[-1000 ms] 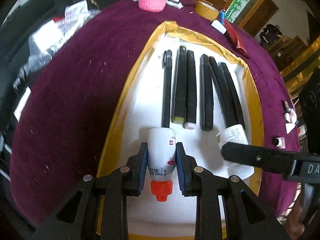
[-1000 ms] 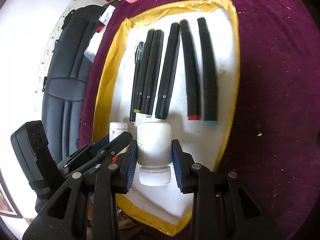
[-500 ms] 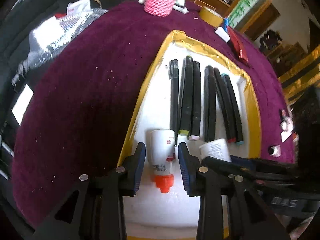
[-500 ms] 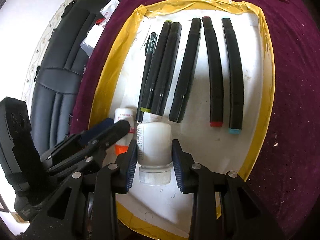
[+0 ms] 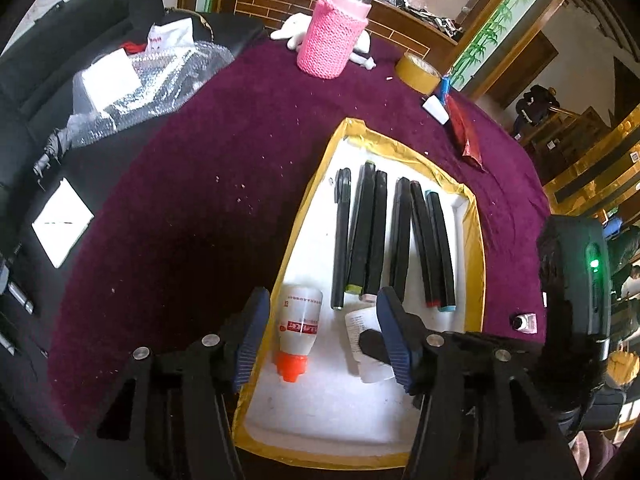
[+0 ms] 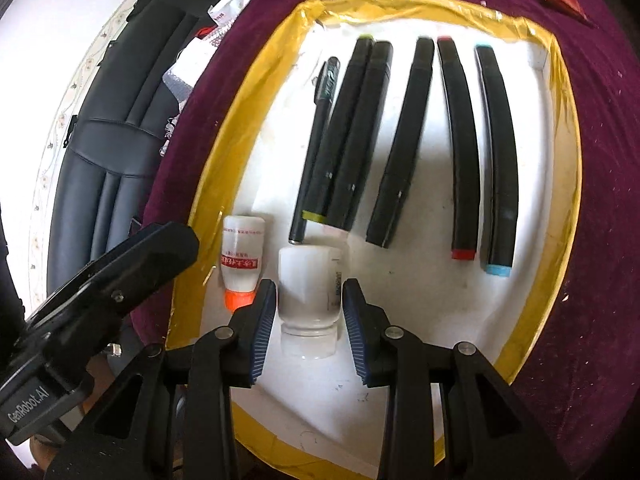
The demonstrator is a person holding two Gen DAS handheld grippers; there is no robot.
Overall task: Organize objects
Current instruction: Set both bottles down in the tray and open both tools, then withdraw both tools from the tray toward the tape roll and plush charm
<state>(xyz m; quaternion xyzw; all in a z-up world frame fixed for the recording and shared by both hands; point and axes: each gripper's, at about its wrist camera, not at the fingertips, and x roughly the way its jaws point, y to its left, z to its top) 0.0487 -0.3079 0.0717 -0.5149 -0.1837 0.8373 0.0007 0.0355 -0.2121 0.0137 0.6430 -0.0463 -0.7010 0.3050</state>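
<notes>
My left claw (image 5: 320, 330) is spread wide; only the right view shows my right claw (image 6: 308, 312) loosely bracketing the white bottle (image 6: 310, 292), not pinching

A pink knitted bottle sleeve (image 5: 333, 42) stands on the purple tablecloth (image 5: 200, 184), with a roll of tape (image 5: 417, 73) near it. Bubble wrap (image 5: 136, 92) and a white card (image 5: 62, 222) lie on the black chair (image 6: 108, 152).

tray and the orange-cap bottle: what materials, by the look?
Tray: likely white foam board, matte and slightly scuffed, its rim wrapped in glossy, wrinkled yellow tape. Orange-cap bottle: probably smooth opaque white plastic with a printed label; its cap looks like moulded plastic.
</notes>
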